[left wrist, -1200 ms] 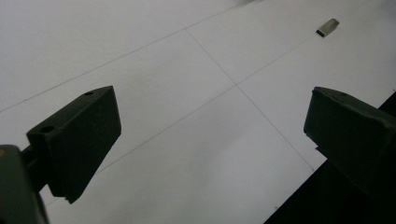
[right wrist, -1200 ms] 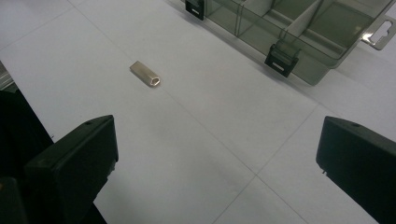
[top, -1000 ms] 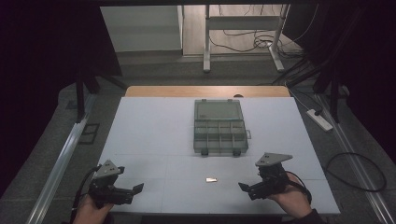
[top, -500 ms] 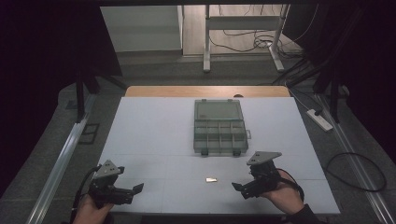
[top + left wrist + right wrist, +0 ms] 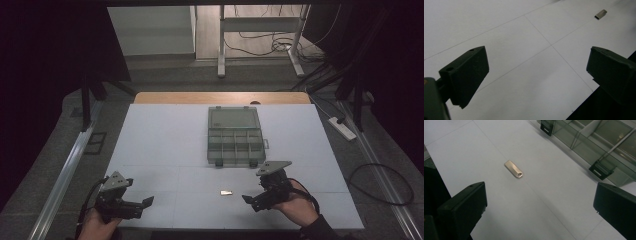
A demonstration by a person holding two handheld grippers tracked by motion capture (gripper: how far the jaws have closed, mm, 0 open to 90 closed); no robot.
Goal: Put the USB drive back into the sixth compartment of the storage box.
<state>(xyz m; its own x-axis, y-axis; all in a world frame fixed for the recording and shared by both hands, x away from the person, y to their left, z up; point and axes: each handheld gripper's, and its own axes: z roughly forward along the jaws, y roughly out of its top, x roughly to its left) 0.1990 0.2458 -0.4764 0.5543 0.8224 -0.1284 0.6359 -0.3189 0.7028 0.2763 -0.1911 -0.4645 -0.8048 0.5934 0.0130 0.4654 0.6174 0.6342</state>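
Right gripper closes in on the small metal piece

The right gripper (image 5: 252, 199) has slid leftward from a second ago, jaws spread wide and empty, now near the small flat metal piece (image 5: 513, 168) on the white table (image 5: 165, 140), likely a pickup for the open compartment box (image 5: 235, 137) just beyond. The left gripper (image 5: 142, 204) has not moved, wide open and empty, well apart.
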